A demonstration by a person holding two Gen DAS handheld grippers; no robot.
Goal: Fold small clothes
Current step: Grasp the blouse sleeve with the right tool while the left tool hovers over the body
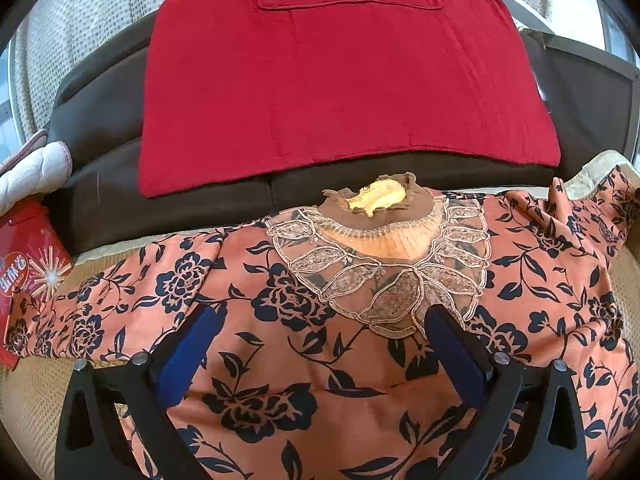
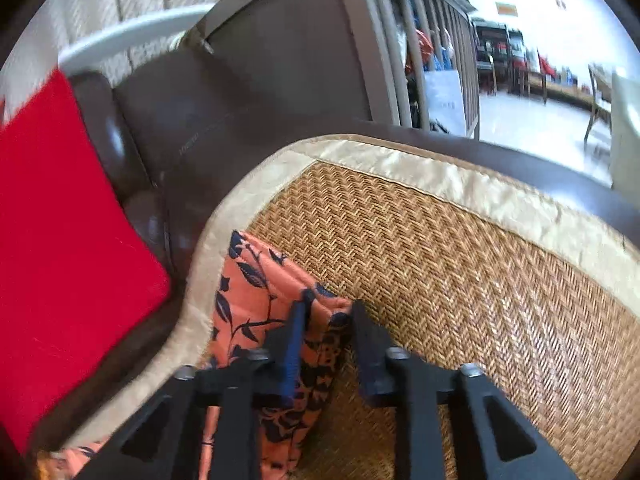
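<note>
Orange floral garment [image 1: 320,360] lies flat for folding; my left tongs [image 1: 320,320] spread, right tongs [image 2: 330,310] nearly closed around its sleeve [image 2: 272,300]

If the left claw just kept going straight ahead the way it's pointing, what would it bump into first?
Probably the orange blouse with dark blue flowers, spread just beneath the open left claw, near its lace collar; depth is hard to judge.

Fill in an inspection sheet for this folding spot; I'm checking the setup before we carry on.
Surface: woven mat, cream border, on brown sofa.
Job's things: floral blouse spread flat, lace collar facing up.
Clutter: red cloth; red box; white quilted pad.
Tongs: left tongs open above blouse; right tongs narrowed around sleeve end, pads not pressing.
Cables: nothing seen.
Surroundings: curtain, slatted frame, room beyond.
</note>
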